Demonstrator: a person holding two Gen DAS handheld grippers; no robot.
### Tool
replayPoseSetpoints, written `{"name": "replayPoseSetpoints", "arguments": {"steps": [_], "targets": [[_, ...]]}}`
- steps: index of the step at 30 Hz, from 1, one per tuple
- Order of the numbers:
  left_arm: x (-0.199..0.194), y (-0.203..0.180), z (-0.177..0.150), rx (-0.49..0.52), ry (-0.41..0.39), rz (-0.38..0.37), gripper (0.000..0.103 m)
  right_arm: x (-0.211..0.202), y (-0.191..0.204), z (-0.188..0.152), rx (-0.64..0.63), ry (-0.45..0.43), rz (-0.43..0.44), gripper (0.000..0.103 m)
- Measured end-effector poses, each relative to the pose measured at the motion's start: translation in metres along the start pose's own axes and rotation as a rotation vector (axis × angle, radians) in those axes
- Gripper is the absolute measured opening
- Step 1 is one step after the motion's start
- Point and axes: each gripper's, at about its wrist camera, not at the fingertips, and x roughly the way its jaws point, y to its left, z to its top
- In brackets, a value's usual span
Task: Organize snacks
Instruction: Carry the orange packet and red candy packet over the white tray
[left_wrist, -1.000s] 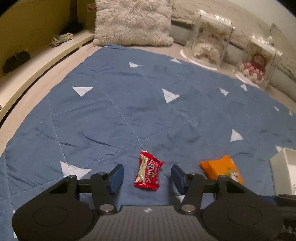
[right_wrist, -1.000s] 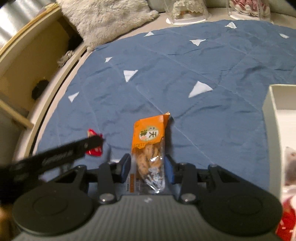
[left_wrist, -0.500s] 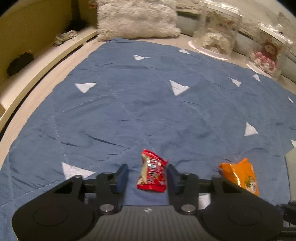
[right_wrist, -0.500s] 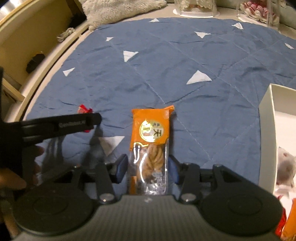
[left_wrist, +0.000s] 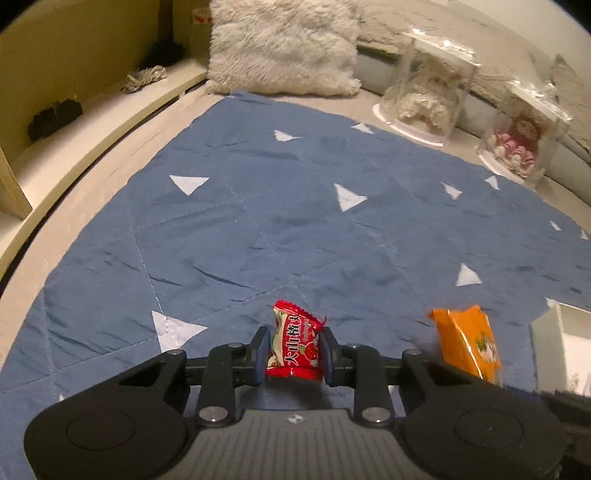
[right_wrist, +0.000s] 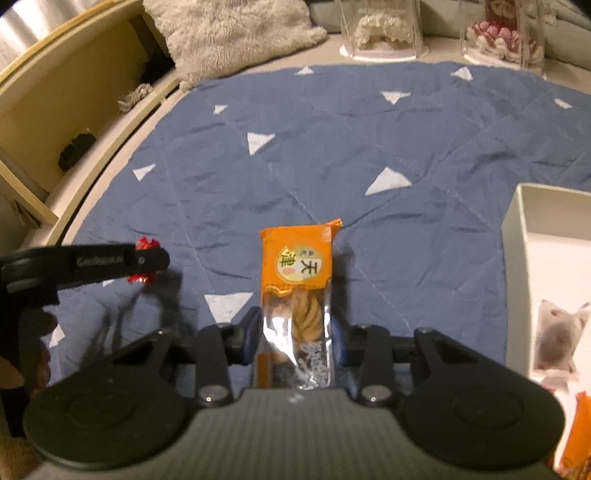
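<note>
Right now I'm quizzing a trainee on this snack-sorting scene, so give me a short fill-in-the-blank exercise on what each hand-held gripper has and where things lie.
1. The left hand-held gripper is closing on a ____ candy packet.
2. The right hand-held gripper is closing on an ____ biscuit packet.
3. The quilted blue mat bears white ____.
4. The white box lies to the ____ of the biscuit packet in the right wrist view.

Missing words: red; orange; triangles; right

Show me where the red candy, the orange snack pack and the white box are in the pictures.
red candy (left_wrist: 295, 341), left wrist view, middle of its printed wrapper.
orange snack pack (right_wrist: 297, 266), right wrist view, its round label.
white box (right_wrist: 515, 225), right wrist view, its left wall.
</note>
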Motion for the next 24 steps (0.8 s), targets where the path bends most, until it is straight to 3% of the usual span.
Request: {"name": "replayPoseSetpoints", "arguments": {"steps": [15,24], "targets": [[-0.069,-0.023,-0.009,0.018,-0.062,-0.074,0.03,-0.079,-0.007,0.005,-0.02,-0.147,-0.053,0.042],[-0.102,-0.055,-0.016,0.059,-0.096,-0.138,0.03,-0.122,-0.021,0.004,-0.023,-0.212,-0.099,0.042]]}}
